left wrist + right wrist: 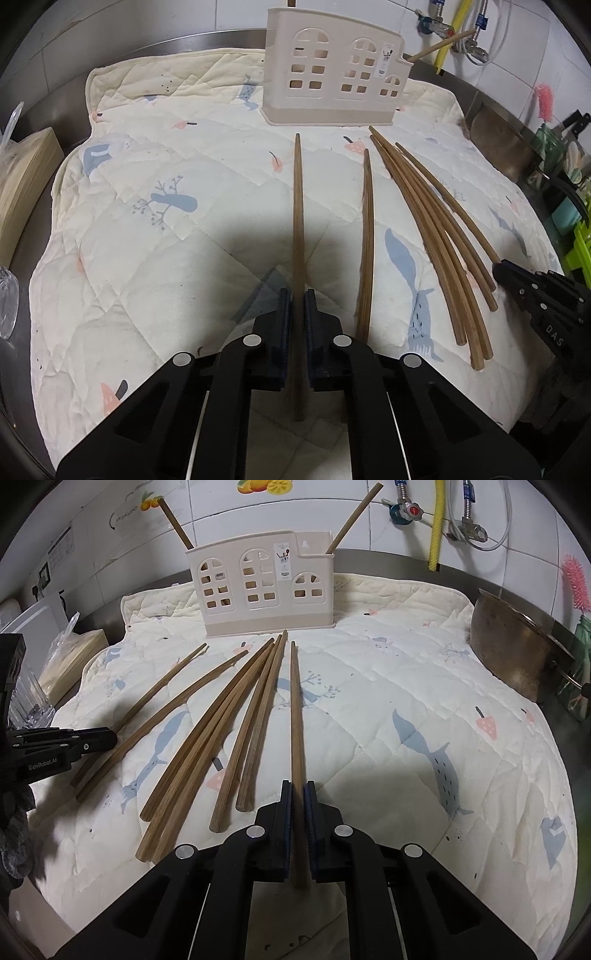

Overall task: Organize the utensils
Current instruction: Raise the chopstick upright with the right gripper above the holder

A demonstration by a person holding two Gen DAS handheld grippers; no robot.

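Both jaws clamp a chopstick; holder [258, 587] stands at the quilt's far edge.

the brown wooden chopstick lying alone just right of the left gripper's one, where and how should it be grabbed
Grip the loose brown wooden chopstick near its thick near end, coming from above with the jaws across its width. It lies flat on the quilted cream mat, clear of the fanned bundle of chopsticks, so there is room on both sides. Both the left gripper and right gripper are each shut on a chopstick.
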